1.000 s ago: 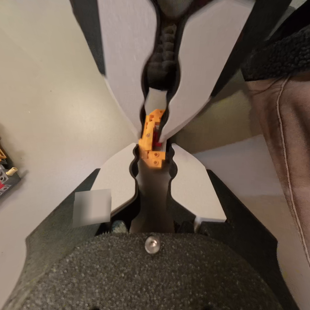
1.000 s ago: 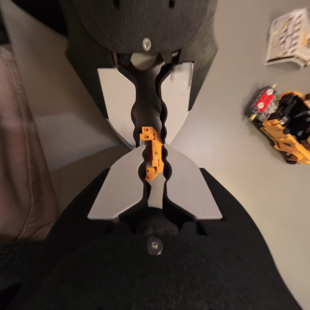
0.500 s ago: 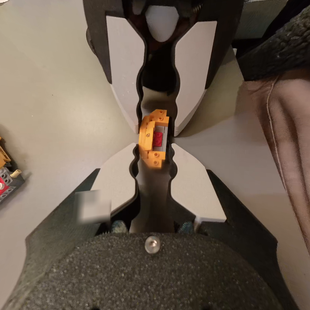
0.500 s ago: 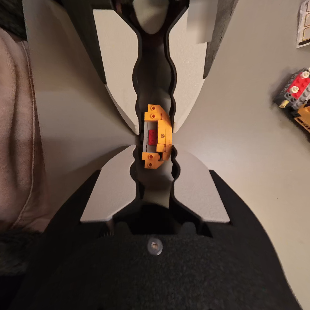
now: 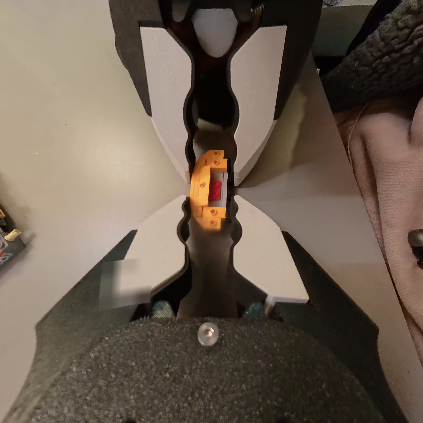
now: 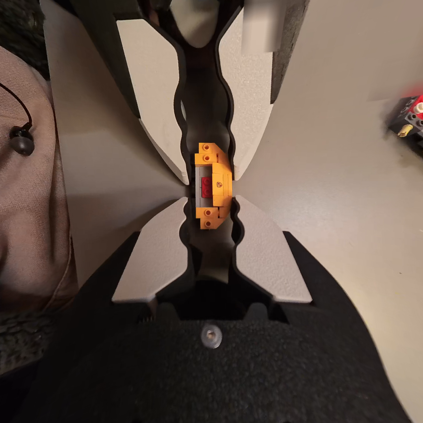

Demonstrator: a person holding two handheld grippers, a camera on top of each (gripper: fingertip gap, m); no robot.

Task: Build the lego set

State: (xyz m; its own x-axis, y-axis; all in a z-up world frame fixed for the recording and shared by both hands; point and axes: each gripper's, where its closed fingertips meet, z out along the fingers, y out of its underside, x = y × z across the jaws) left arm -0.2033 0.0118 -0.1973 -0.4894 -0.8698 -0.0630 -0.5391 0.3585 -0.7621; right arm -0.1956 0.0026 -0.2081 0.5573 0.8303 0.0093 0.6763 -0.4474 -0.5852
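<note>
The orange lego piece (image 5: 207,190), with a red brick in its grey middle, hung above the counter (image 5: 68,137). The left gripper (image 5: 209,206) and right gripper (image 6: 210,206) met tip to tip, both clenched on it.

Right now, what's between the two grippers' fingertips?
Only the small orange lego assembly, with its red brick showing. The left gripper and right gripper clamp it from opposite ends, tips nearly meeting; both wrist views show it.
</note>
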